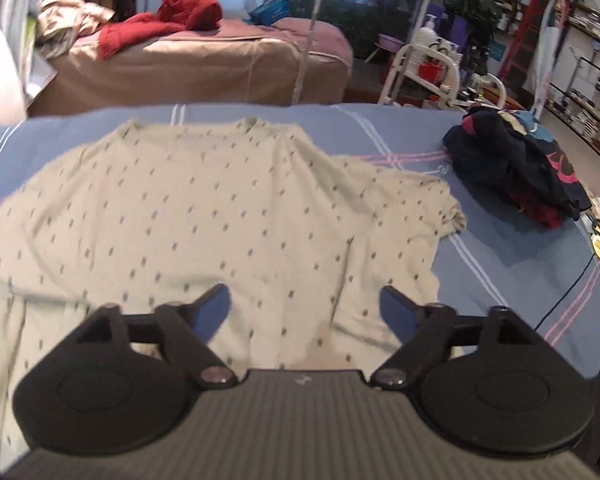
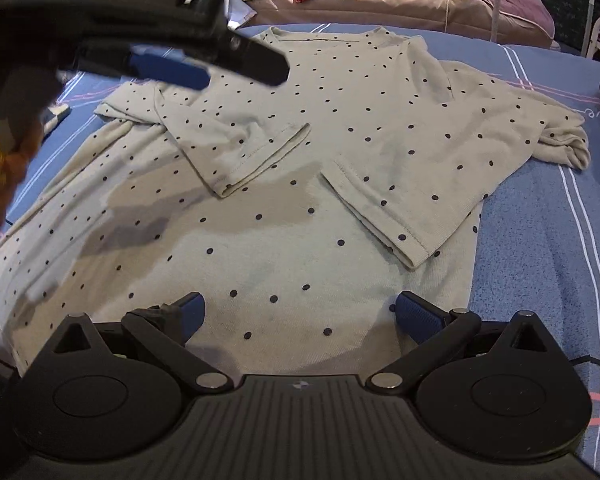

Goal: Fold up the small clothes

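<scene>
The right gripper point(image 2: 300, 316) hangs spread over the dotted shirt point(image 2: 284, 240), showing 2 folded-in sleeves; the left gripper point(image 1: 304, 308), spread and empty, tilts down, showing dark clothes point(image 1: 516, 168).

Shirt point(image 2: 284, 184) flat on bed point(image 2: 540, 260) ahead of right tongs point(image 2: 298, 314), sleeves folded in; left tongs point(image 2: 220, 68) above far-left sleeve; clothes pile point(image 1: 520, 168) far right.

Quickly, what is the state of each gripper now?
Left gripper: open, holding nothing, above the dotted shirt.
Right gripper: open, holding nothing.
</scene>
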{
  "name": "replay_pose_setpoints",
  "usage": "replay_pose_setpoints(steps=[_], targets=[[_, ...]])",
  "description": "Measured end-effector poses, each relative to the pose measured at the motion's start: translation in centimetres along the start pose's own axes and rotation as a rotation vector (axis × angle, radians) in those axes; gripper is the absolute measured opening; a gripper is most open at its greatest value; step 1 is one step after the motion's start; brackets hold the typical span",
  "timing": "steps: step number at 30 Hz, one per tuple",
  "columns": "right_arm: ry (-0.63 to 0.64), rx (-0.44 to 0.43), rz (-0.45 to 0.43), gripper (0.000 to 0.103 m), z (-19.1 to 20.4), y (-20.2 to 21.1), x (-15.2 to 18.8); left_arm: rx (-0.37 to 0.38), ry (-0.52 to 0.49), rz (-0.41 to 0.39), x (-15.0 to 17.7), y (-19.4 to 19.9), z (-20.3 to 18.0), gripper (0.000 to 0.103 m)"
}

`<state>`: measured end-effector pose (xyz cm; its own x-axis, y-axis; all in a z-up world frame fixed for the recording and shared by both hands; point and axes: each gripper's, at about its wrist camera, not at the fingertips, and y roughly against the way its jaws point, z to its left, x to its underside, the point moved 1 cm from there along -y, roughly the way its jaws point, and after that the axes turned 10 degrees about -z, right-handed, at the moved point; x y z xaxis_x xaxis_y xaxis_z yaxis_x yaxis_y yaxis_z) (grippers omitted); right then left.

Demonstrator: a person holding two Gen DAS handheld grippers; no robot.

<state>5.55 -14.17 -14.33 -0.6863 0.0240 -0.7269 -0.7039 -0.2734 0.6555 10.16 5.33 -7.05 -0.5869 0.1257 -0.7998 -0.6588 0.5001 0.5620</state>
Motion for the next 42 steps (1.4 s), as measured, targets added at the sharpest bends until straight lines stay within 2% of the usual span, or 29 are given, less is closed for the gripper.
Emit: replay_pose_setpoints(steps=[1, 4, 6, 7, 10, 13, 14, 15, 16, 17, 19, 22, 24, 25, 26, 27, 30, 32, 35, 37, 39, 42], targets=[[-0.003, -0.003, -0.004, 0.103, -0.1, 0.0, 0.0, -0.044, 0.017, -0.004, 1.0, 0.4, 1.0, 0.1], [0.043, 0.019, -0.025, 0.103, 0.5, 0.5, -0.3, -0.208, 0.044, -0.044, 3.0, 2.6, 4.0, 0.101], [0.093, 0.028, -0.108, 0.103, 1.2, 1.5, -0.9, -0.359, 0.066, -0.086, 3.7, 4.9, 7.3, 0.103], [0.137, 0.023, -0.162, 0.103, 1.7, 1.9, -1.5, -0.404, 0.08, -0.092, 4.2, 5.6, 8.8, 0.103], [0.322, -0.008, -0.252, 0.103, 3.6, 1.8, -3.1, -0.428, 0.157, -0.078, 6.2, 6.5, 12.0, 0.103], [0.524, -0.044, -0.256, 0.103, 5.4, -0.3, -4.3, -0.425, 0.23, -0.048, 8.1, 6.0, 13.7, 0.103], [0.567, -0.062, -0.233, 0.099, 5.8, -1.2, -4.5, -0.433, 0.218, -0.054, 8.5, 5.9, 13.7, 0.103], [0.6, -0.074, -0.198, 0.087, 6.1, -2.3, -4.6, -0.443, 0.182, -0.066, 8.8, 5.8, 13.5, 0.103], [0.63, -0.083, -0.151, 0.079, 6.6, -3.5, -4.6, -0.454, 0.141, -0.059, 9.1, 5.5, 13.2, 0.103], [0.648, -0.097, -0.119, 0.065, 6.8, -4.3, -4.5, -0.466, 0.09, -0.043, 9.2, 4.9, 12.7, 0.103], [0.687, -0.122, -0.102, 0.06, 7.4, -5.1, -4.0, -0.487, 0.02, -0.034, 9.4, 4.5, 11.4, 0.103], [0.785, -0.1, -0.116, 0.058, 8.3, -5.9, -3.1, -0.477, 0.062, -0.042, 9.4, 4.8, 11.9, 0.103], [0.829, -0.082, -0.118, 0.054, 8.6, -6.3, -2.9, -0.463, 0.071, -0.042, 9.3, 4.9, 12.1, 0.103], [0.84, -0.079, -0.116, 0.041, 8.7, -6.4, -2.9, -0.458, 0.07, -0.037, 9.2, 4.8, 12.2, 0.103], [0.852, -0.078, -0.103, 0.024, 8.8, -6.6, -3.0, -0.455, 0.071, -0.032, 9.1, 4.8, 12.3, 0.103], [0.859, -0.074, -0.096, 0.014, 8.8, -6.7, -3.0, -0.453, 0.075, -0.025, 9.0, 4.8, 12.3, 0.103], [0.768, -0.079, -0.093, 0.005, 8.2, -6.3, -4.3, -0.451, 0.086, -0.008, 8.7, 4.8, 12.4, 0.103], [0.622, -0.095, -0.102, 0.005, 6.8, -5.9, -6.5, -0.447, 0.104, -0.01, 8.6, 4.8, 12.5, 0.103], [0.186, -0.194, -0.059, 0.005, 1.8, -5.6, -11.0, -0.444, 0.136, -0.024, 8.4, 5.0, 12.8, 0.103], [-0.076, -0.213, -0.063, 0.005, -2.2, -5.8, -13.2, -0.443, 0.16, -0.027, 8.2, 5.0, 12.9, 0.103], [-0.229, -0.185, -0.088, 0.005, -5.7, -6.0, -14.6, -0.434, 0.198, -0.04, 8.0, 5.3, 13.2, 0.103], [-0.341, -0.079, -0.107, 0.004, -10.1, -6.2, -15.7, -0.42, 0.252, -0.086, 7.7, 5.6, 13.5, 0.103]])
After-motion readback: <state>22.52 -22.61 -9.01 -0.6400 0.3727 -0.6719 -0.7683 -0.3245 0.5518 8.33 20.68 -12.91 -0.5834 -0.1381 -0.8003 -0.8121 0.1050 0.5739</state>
